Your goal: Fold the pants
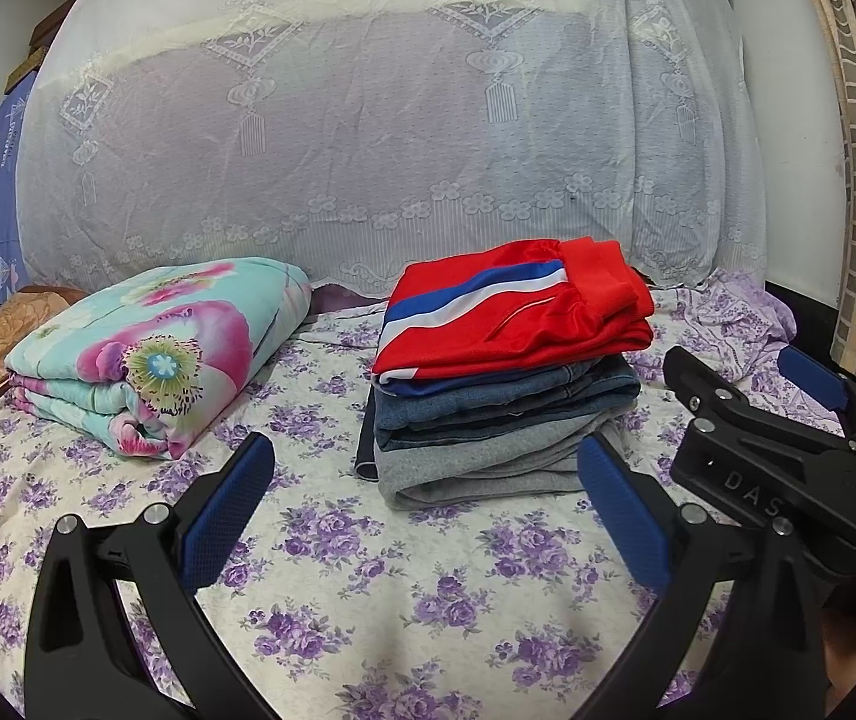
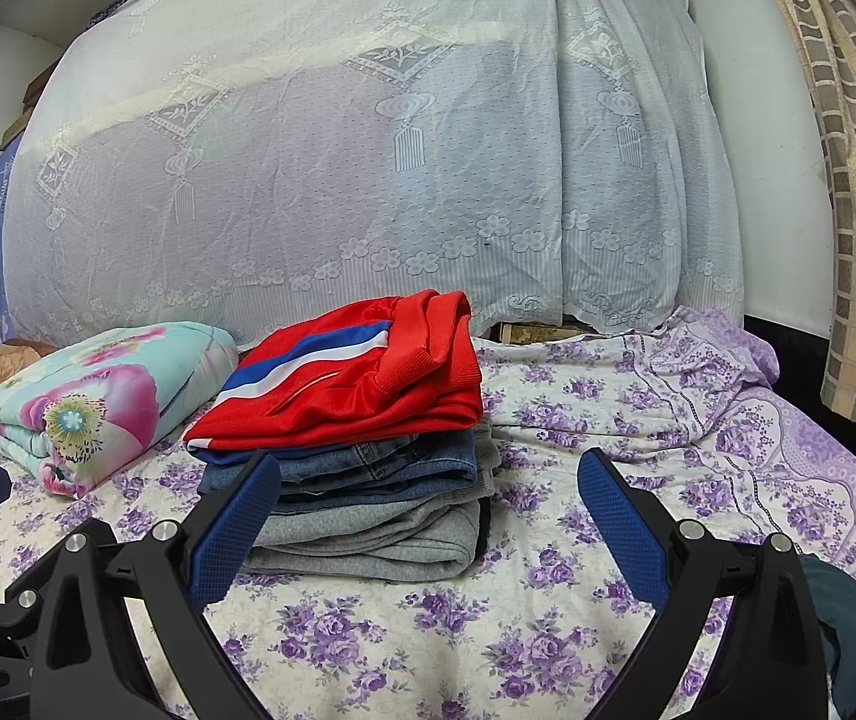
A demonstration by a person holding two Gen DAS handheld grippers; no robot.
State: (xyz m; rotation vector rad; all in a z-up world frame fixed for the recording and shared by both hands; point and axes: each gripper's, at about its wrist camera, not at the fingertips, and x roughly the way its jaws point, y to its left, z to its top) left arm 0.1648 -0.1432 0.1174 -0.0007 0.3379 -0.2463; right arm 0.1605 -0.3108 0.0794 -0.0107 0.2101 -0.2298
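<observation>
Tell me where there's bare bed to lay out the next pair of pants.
Free: the floral sheet in front of the folded stack, and the wide stretch to its right up to the rumpled bed edge. Crowded: the narrow strip between stack and folded quilt.

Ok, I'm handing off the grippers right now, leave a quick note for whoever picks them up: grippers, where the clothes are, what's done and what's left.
Left gripper: open, empty, above the floral bedsheet, in front of the stack.
Right gripper: open, empty, beside the left one.
Clothes: one stack, red track pants on top, folded jeans under them, grey pants at the bottom.
Folded floral quilt lies left of the stack, apart from it.
Done: everything in view is folded and stacked.
Left: no unfolded pants visible; check outside the frame.
</observation>
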